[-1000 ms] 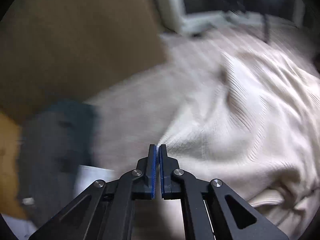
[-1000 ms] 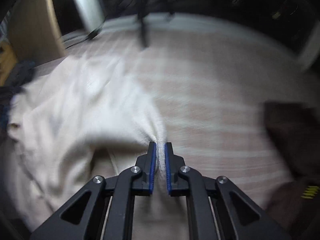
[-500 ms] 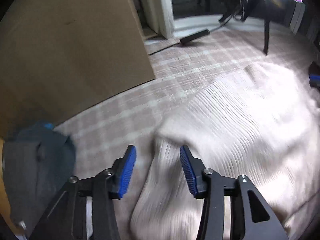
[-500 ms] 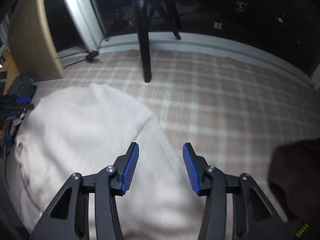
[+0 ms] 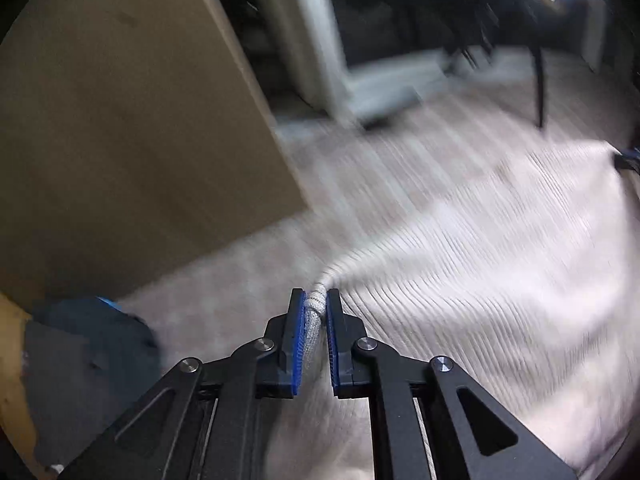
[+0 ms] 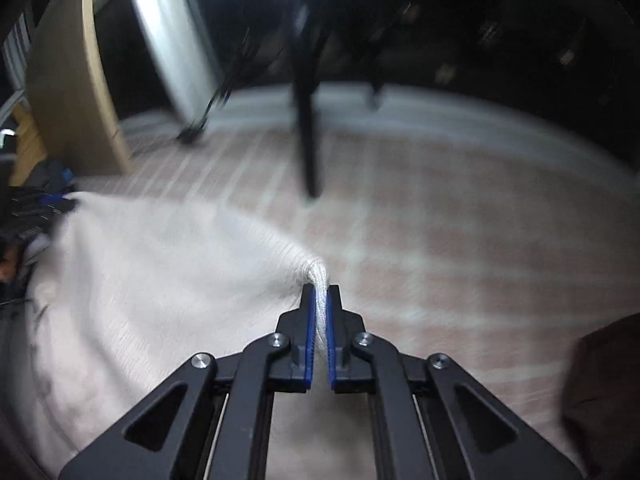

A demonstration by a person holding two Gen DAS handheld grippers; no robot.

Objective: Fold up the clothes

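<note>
Clothes in dark grey and blue lie bunched at the left edge of the left wrist view, beside a tan wooden panel that stands on the checked rug. Right of them, the left gripper is clamped on a twisted corner of the cream ribbed sweater, whose knit fans out from the blue pads toward the right and lies over the rug. In the right wrist view the sweater spreads across the left half of the rug, its far left corner reaching the other gripper, seen small and dark at the frame's edge. The right gripper pinches another bunched corner of the sweater between its pads. A black stand leg rests on the rug beyond it. A dark brown garment lies at the right edge. Both views are blurred.
</note>
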